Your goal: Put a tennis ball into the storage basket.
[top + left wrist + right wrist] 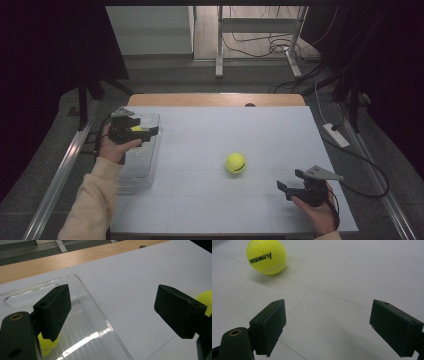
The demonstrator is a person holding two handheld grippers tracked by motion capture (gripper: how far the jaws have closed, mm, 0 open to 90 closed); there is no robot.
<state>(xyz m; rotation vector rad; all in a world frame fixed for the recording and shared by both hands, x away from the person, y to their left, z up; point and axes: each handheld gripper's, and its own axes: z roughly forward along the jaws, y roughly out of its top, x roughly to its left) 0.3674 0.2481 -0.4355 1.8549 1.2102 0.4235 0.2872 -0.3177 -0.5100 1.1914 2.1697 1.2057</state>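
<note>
While jaws gape, tennis ball [235, 163] amid bare white table [210, 210].

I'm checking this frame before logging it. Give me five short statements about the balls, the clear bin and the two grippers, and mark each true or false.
1. A yellow-green felt tennis ball lies on the white table between the two grippers. True.
2. The right gripper is closed on that ball. False: its fingers stand apart with nothing between them, and the ball lies off ahead.
3. The left gripper is above the clear plastic bin. True.
4. The bin holds nothing. False: a second yellow-green ball lies inside it.
5. The bin sits at the table's right edge. False: it sits at the left edge.
</note>
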